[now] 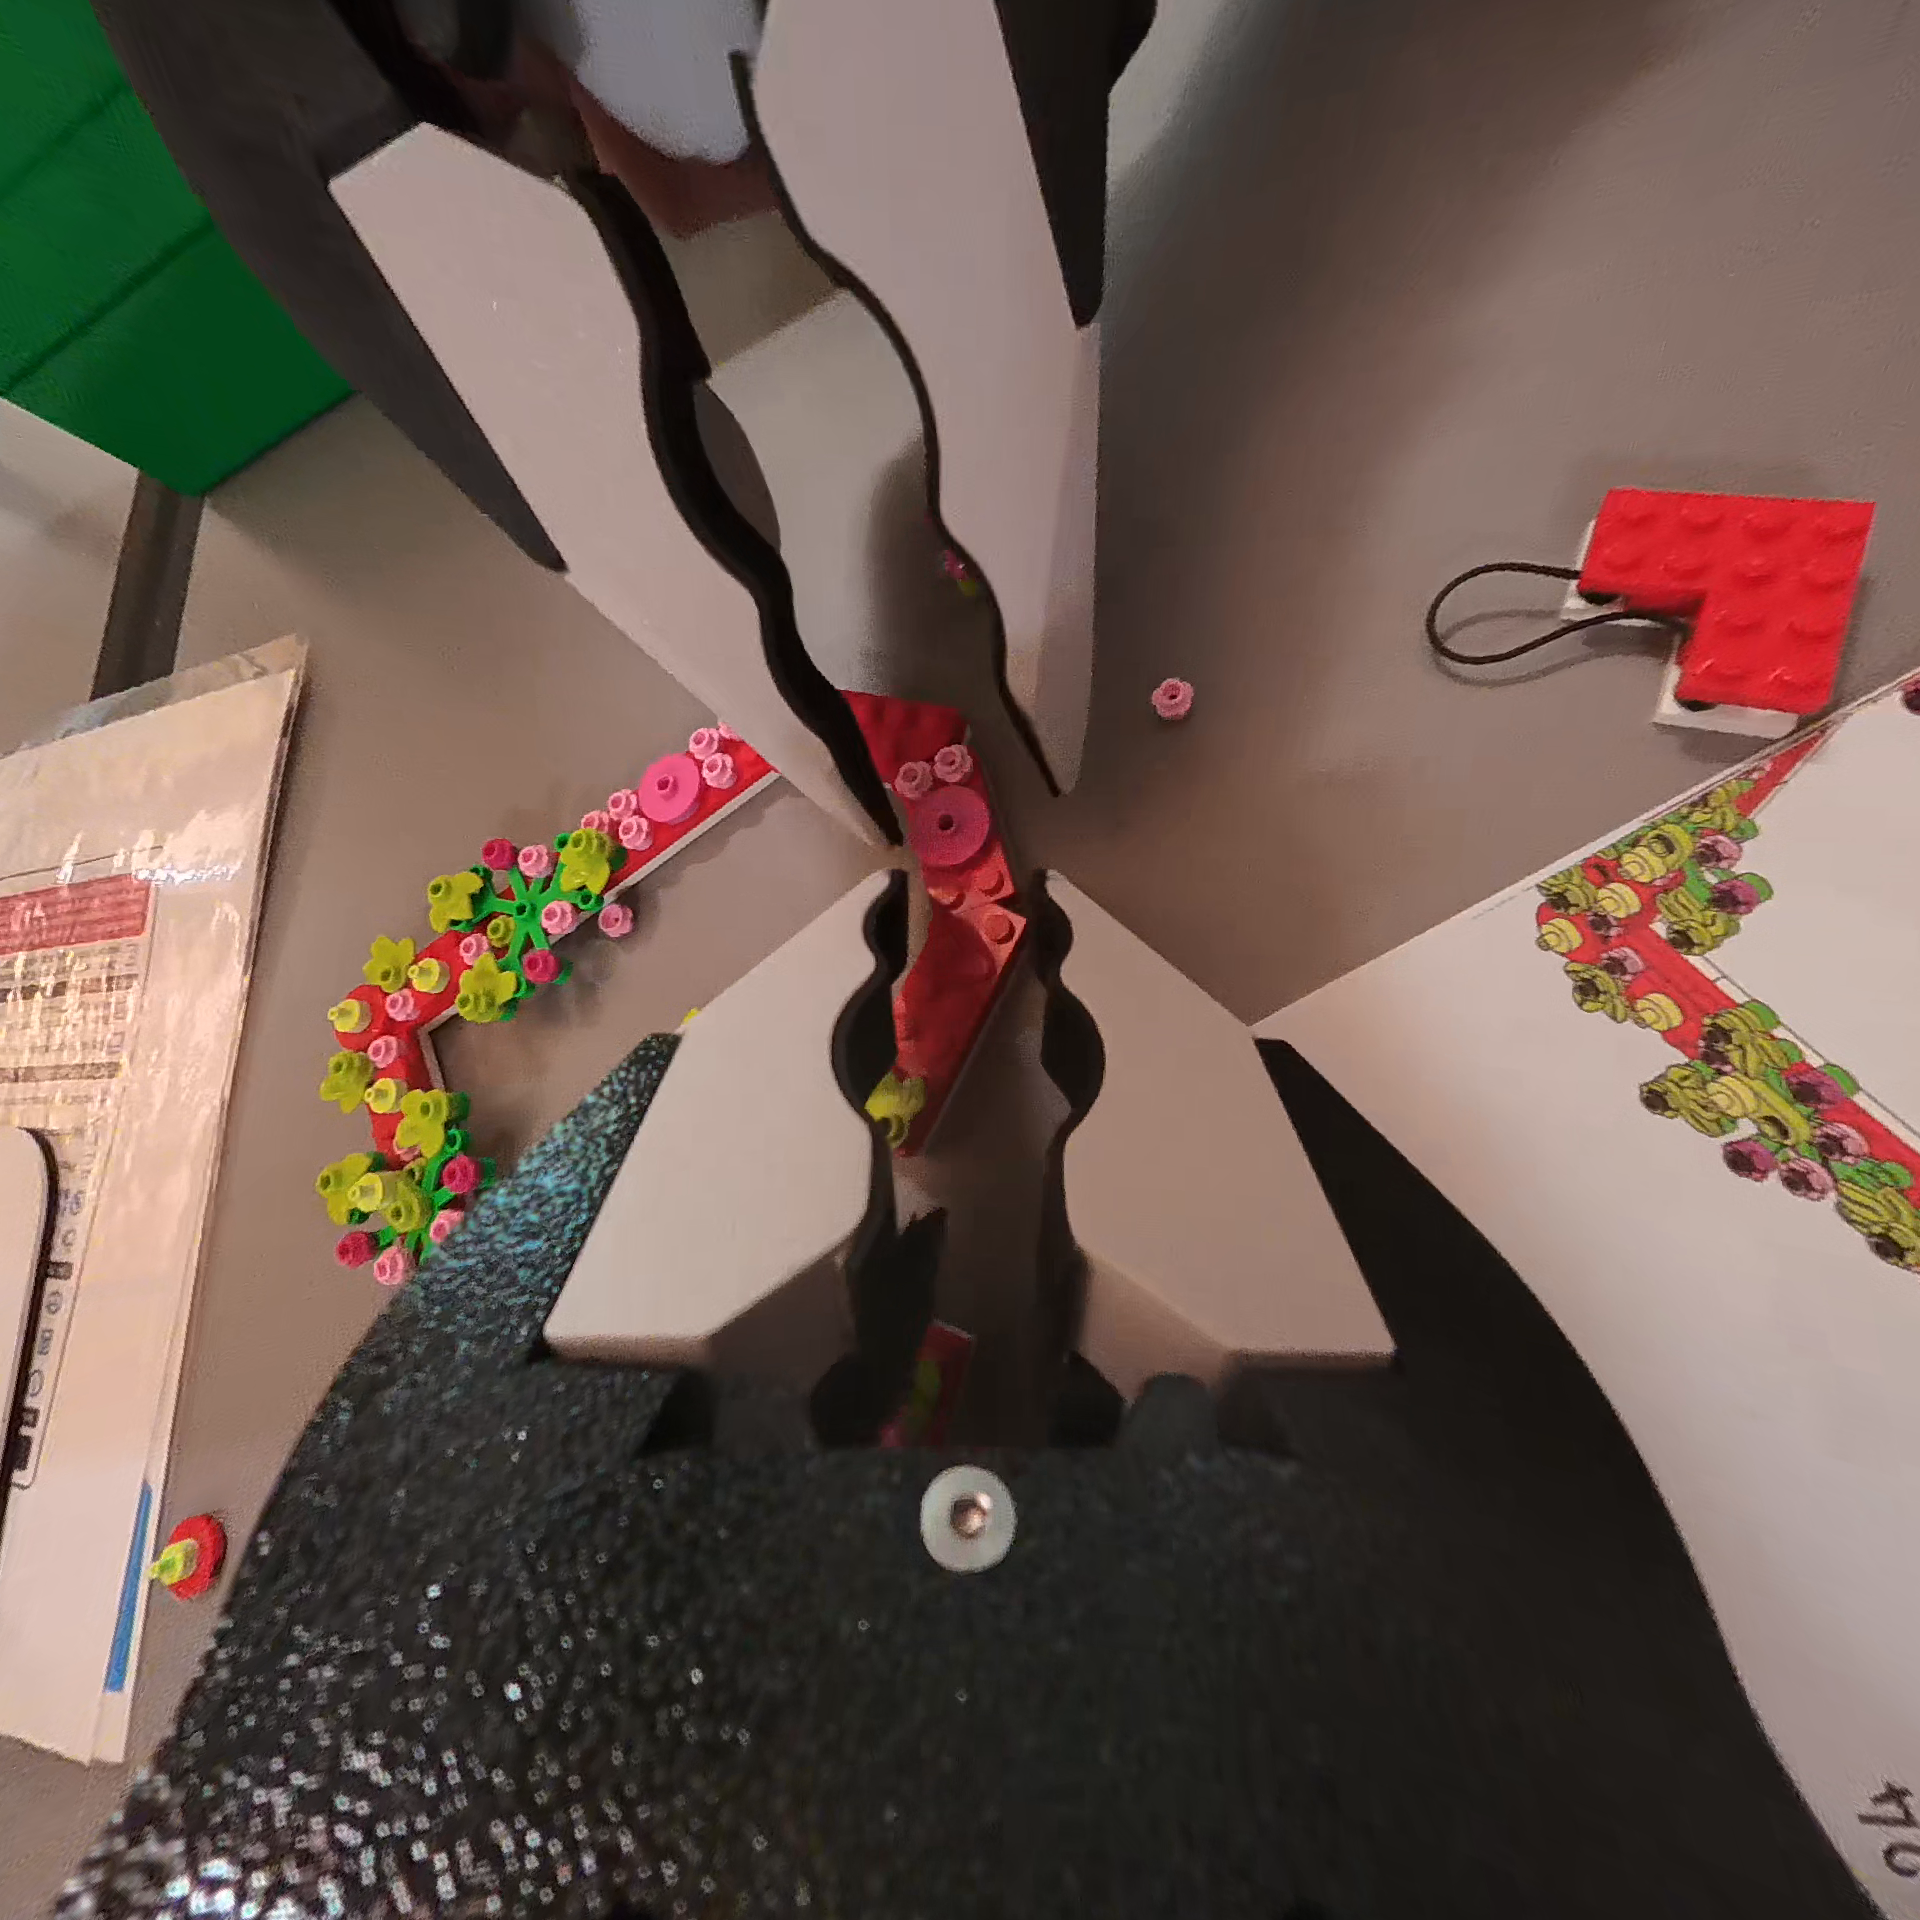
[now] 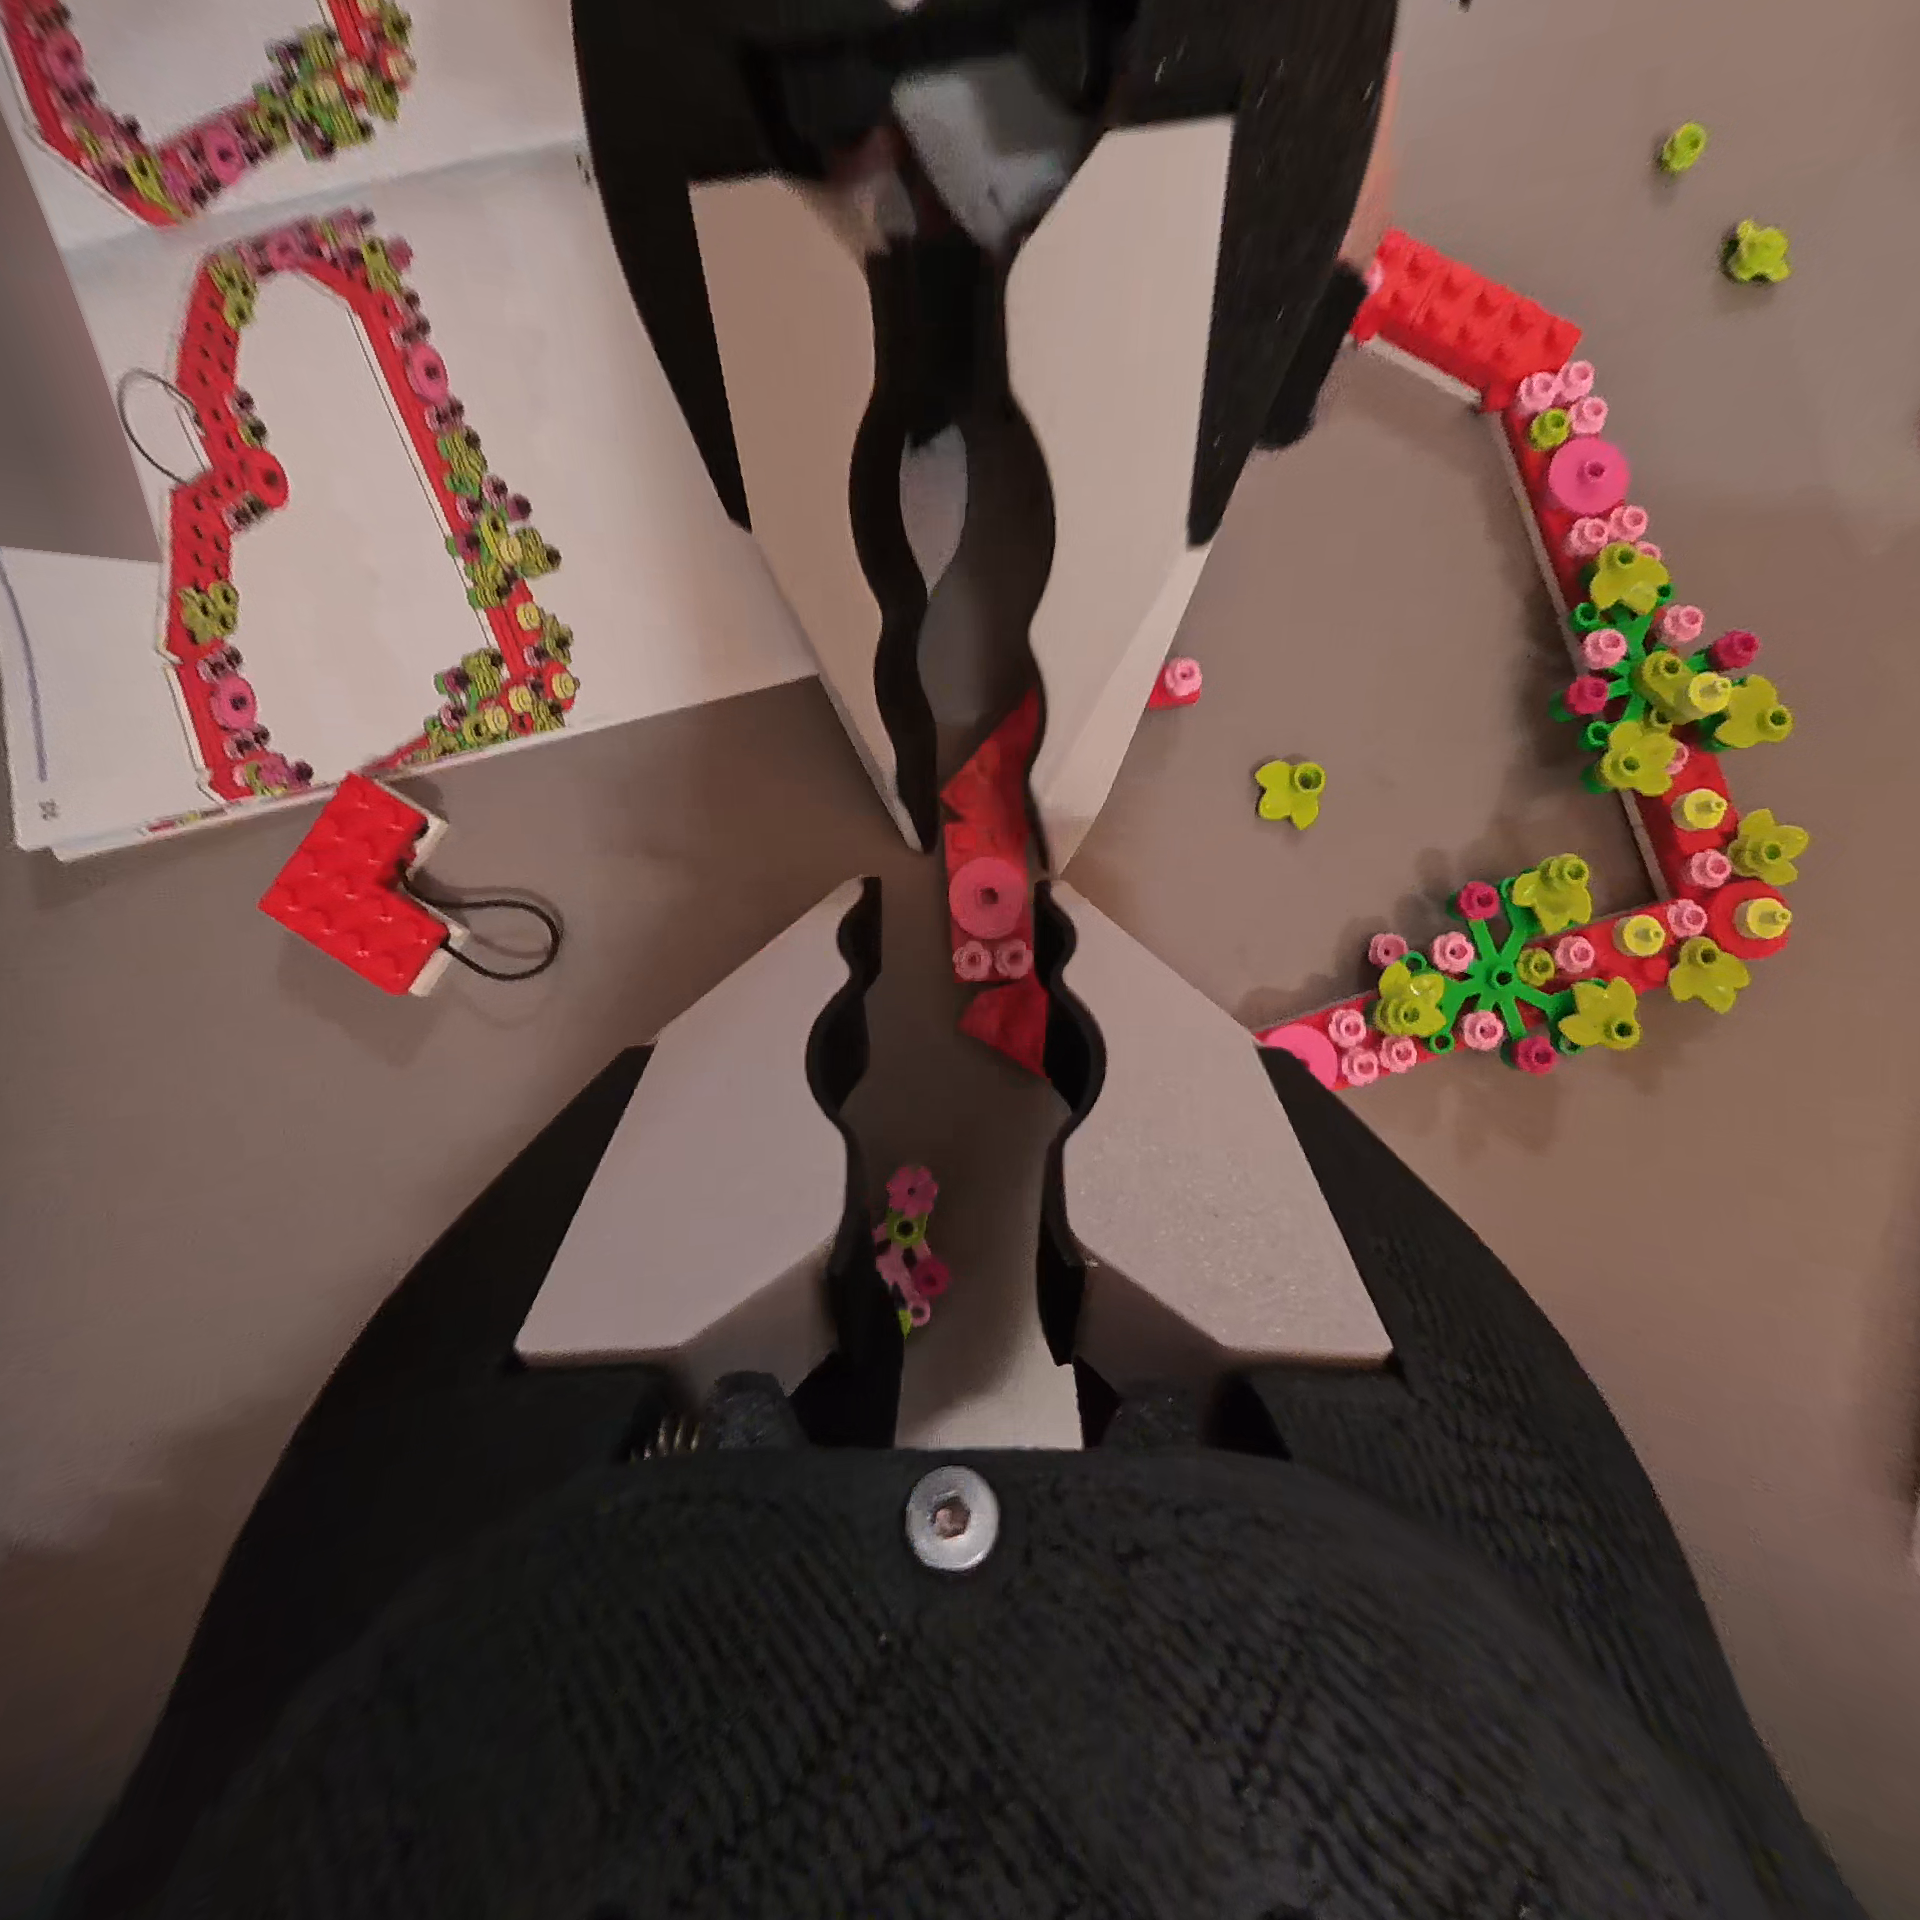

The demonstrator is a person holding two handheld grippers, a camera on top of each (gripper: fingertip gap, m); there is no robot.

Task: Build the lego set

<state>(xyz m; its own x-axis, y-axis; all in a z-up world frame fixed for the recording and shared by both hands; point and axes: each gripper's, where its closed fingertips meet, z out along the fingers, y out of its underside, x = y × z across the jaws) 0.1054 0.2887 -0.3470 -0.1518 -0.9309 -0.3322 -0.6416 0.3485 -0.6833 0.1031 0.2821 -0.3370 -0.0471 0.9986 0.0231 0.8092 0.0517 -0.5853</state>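
Both grippers' fingers [image 1: 873,1039] [image 2: 1060,997] narrowly parted, pinching red lego strip [image 2: 987,883].

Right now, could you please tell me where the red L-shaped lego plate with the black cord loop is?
The red L-shaped lego plate with the black cord loop lies flat on the table at the right wrist view's left, just below the open instruction booklet; the left wrist view shows it upper right.

Red strip [image 2: 987,894] partly hidden between jaws.
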